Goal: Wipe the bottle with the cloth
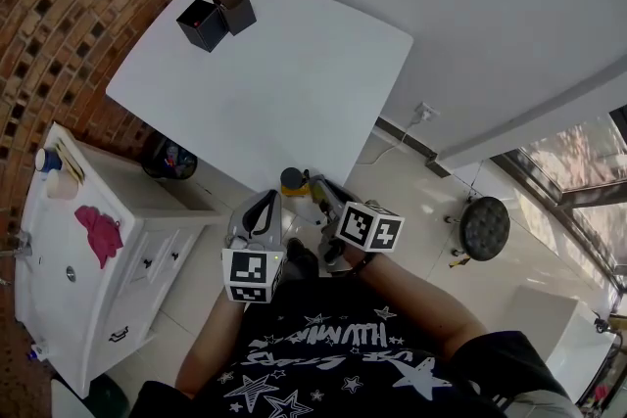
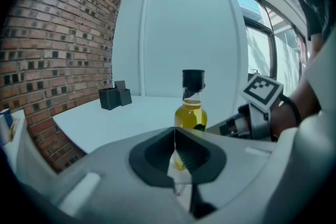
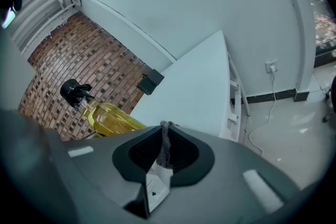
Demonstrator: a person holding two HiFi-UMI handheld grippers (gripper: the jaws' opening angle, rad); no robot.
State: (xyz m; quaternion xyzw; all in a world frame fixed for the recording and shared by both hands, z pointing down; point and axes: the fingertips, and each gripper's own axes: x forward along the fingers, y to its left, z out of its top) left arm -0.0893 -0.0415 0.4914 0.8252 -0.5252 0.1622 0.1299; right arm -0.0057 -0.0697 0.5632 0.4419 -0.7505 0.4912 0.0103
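Note:
A bottle (image 1: 292, 179) of yellow liquid with a black cap sits by the near corner of the white table (image 1: 284, 73), between my two grippers. In the left gripper view the bottle (image 2: 191, 113) stands upright just beyond the jaws, which hide its base. My left gripper (image 2: 174, 136) is shut, its pads meeting in a line; in the head view the left gripper (image 1: 267, 199) is just left of the bottle. My right gripper (image 3: 165, 134) is shut on a thin grey cloth (image 3: 165, 147), with the bottle (image 3: 107, 117) to its left. From the head view the right gripper (image 1: 315, 186) is close on the bottle's right.
Two black open boxes (image 1: 216, 12) stand at the table's far left. A white cabinet (image 1: 59, 308) with a pink rag (image 1: 98, 232) lies on the left by the brick wall. A black stool (image 1: 485, 227) stands on the tiled floor to the right.

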